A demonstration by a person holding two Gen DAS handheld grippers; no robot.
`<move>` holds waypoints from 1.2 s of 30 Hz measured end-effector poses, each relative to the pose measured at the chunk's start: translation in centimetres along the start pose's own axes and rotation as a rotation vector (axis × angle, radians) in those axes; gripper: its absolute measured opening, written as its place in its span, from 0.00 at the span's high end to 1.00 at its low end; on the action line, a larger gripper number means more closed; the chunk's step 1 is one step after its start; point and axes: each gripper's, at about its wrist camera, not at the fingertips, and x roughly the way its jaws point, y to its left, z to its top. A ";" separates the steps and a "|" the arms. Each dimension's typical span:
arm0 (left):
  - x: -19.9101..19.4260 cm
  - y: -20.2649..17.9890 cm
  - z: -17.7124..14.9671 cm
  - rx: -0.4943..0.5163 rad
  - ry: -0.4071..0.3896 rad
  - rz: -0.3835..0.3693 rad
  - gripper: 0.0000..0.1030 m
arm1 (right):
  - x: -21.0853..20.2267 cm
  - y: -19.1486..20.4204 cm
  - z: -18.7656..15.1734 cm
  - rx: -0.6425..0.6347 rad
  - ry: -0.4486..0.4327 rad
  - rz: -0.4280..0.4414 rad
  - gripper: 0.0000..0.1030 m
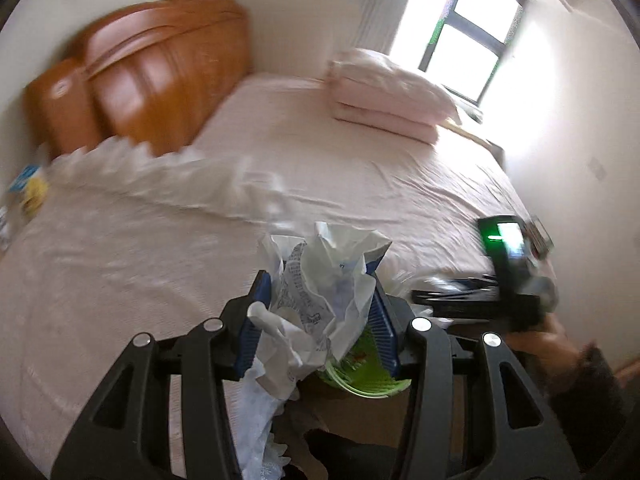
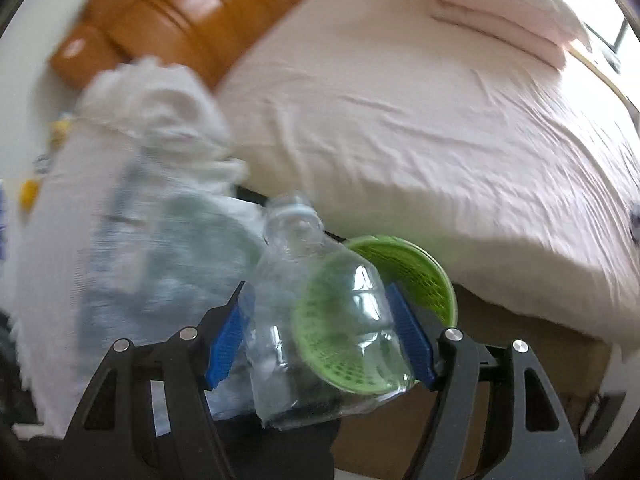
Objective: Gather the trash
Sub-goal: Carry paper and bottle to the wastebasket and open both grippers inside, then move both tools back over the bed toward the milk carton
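Observation:
My left gripper [image 1: 320, 304] is shut on a crumpled white printed plastic wrapper [image 1: 328, 280], held above the bed's near edge. Below it stands a green mesh waste basket [image 1: 360, 380]. My right gripper [image 2: 320, 332] is shut on a clear empty plastic bottle [image 2: 320, 308], its neck pointing away. The green basket [image 2: 416, 272] shows behind and through the bottle, at the bedside. The wrapper [image 2: 132, 208] hangs blurred at the left of the right wrist view. The right gripper's body [image 1: 504, 276] shows at the right of the left wrist view.
A large bed with a pale pink sheet [image 1: 360, 168] fills both views. An orange wooden headboard [image 1: 160, 68] stands at the far left. Folded pink bedding [image 1: 388, 92] lies by the window [image 1: 472, 28]. Small items [image 1: 28, 188] sit left of the bed.

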 end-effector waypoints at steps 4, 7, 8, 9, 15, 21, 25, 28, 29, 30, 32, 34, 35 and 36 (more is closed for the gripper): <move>1.9 -3.8 0.5 0.093 0.030 -0.052 0.55 | 0.7 -3.1 -0.8 0.088 0.017 -0.015 0.13; 2.9 -5.7 0.7 0.137 0.049 -0.078 0.55 | -0.2 -4.1 -1.5 0.113 -0.005 -0.024 0.08; 3.3 -6.3 0.6 0.150 0.059 -0.088 0.55 | -0.6 -4.8 -1.8 0.116 -0.012 -0.041 0.07; 3.6 -6.8 0.6 0.163 0.067 -0.100 0.55 | -0.8 -5.1 -2.1 0.120 -0.014 -0.055 0.06; 6.4 -9.0 0.7 0.210 0.122 -0.149 0.54 | -3.1 -7.0 -2.6 0.180 -0.047 -0.094 0.03; 11.9 -12.1 0.5 0.276 0.238 -0.192 0.51 | -6.0 -9.8 -3.4 0.246 -0.093 -0.114 0.03; 15.9 -14.2 -1.1 0.313 0.338 -0.230 0.39 | -6.8 -11.4 -3.7 0.280 -0.105 -0.115 0.03; 17.8 -15.1 -2.0 0.324 0.375 -0.208 0.26 | -6.9 -12.4 -3.9 0.306 -0.104 -0.108 0.03; 18.4 -15.2 -2.1 0.312 0.391 -0.204 0.19 | -6.9 -12.6 -3.9 0.311 -0.103 -0.108 0.03; 18.7 -15.1 -2.1 0.298 0.398 -0.203 0.16 | -7.0 -12.8 -4.0 0.315 -0.102 -0.107 0.03; 19.1 -14.9 -1.9 0.255 0.408 -0.211 0.11 | -6.9 -13.0 -4.2 0.321 -0.095 -0.106 0.03; 19.2 -14.9 -1.6 0.240 0.399 -0.202 0.10 | -6.8 -13.1 -4.4 0.324 -0.088 -0.104 0.03; 19.0 -14.8 -1.4 0.243 0.394 -0.197 0.10 | -6.7 -13.1 -4.4 0.325 -0.083 -0.103 0.03; 18.9 -14.8 -1.3 0.247 0.391 -0.191 0.10 | -6.6 -13.0 -4.5 0.326 -0.081 -0.103 0.03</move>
